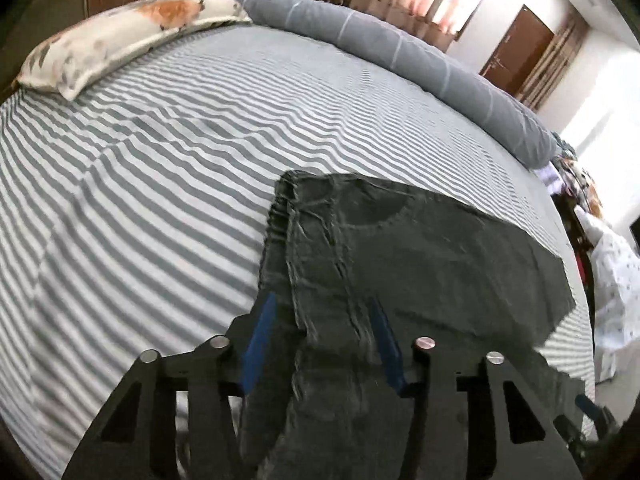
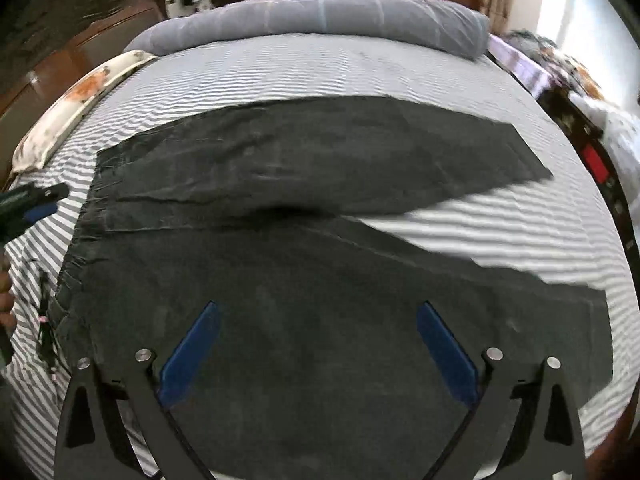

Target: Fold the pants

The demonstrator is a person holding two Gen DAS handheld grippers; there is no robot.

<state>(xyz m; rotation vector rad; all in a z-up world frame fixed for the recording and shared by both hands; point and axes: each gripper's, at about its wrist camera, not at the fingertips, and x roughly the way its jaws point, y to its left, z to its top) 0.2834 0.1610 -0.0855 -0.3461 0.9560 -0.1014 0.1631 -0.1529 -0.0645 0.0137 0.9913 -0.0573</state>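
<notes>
Dark grey jeans lie spread flat on the striped bed, waistband to the left, both legs running right with a gap between them. My right gripper is open above the near leg, its blue fingers wide apart, holding nothing. My left gripper is over the waistband end of the jeans. Its blue fingers stand either side of the fabric with a gap, and the cloth runs between them. The left gripper also shows at the left edge of the right wrist view.
The bed has a grey and white striped sheet. A floral pillow lies at the head end and a rolled grey duvet runs along the far side. A wooden headboard stands at the left. Clutter lies beyond the bed's right edge.
</notes>
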